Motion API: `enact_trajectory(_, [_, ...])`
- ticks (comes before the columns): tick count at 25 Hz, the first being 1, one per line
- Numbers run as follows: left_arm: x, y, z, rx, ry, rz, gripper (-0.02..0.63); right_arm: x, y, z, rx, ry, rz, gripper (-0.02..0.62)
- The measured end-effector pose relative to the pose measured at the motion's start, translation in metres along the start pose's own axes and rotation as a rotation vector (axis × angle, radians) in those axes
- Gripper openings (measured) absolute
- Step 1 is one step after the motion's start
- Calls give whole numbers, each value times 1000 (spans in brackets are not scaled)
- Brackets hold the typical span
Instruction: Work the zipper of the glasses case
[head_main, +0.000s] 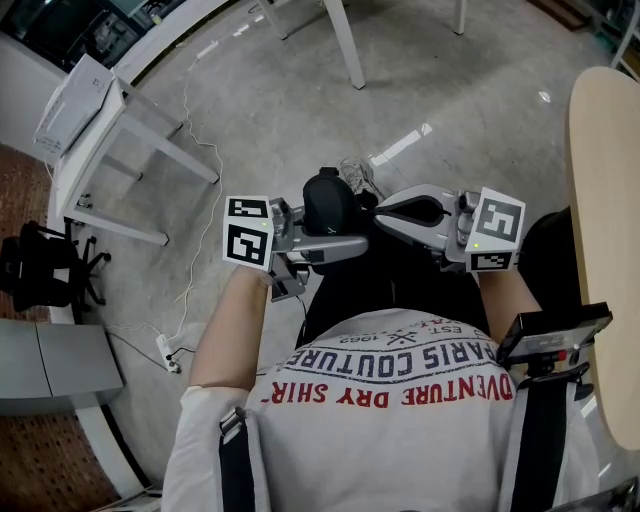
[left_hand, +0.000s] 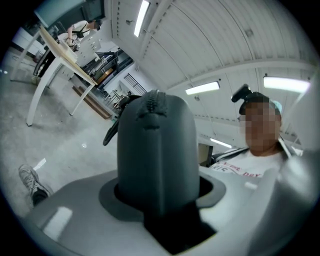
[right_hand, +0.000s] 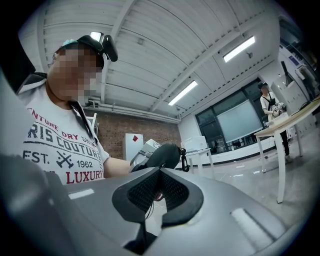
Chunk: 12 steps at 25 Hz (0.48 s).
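The dark grey glasses case (head_main: 328, 200) stands upright in my left gripper (head_main: 340, 245), which is shut on its lower part, above the person's lap. In the left gripper view the case (left_hand: 156, 150) fills the middle, its zipper (left_hand: 150, 107) running over the top and a black loop (left_hand: 112, 132) hanging at its left. My right gripper (head_main: 385, 212) points at the case's right side with its tips against it. In the right gripper view the jaws (right_hand: 160, 172) are closed just below the case (right_hand: 162, 155). Whether the zipper pull is pinched between them is hidden.
A tan tabletop (head_main: 600, 200) runs along the right edge. White table legs (head_main: 345, 40) stand ahead, a white desk (head_main: 100, 130) and a black office chair (head_main: 40, 265) at the left. A power strip (head_main: 168, 350) with its cable lies on the concrete floor.
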<state>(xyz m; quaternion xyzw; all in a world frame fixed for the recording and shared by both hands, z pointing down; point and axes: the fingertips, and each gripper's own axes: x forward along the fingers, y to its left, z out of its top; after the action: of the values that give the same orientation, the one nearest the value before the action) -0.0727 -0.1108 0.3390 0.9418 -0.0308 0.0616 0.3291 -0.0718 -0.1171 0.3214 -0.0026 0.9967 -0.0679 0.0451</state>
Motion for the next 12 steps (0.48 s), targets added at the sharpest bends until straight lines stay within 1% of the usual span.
enact_trajectory(2, [0,1,1,-22,-11,-3,245,1,0,0,-14,7,-5,-2])
enact_trajectory(6, [-1,5,3,-102,-54,-10,244,1,-1,-3,-84,55,-34,-3])
enact_trajectory(9, [-7,10,10,-181,-118,-22,244,4,0,-9,-128,99,-33,-3])
enact_trajectory(12, [-11,13,18,-258,-182,-44,244,6,2,-13,-164,115,-19,-3])
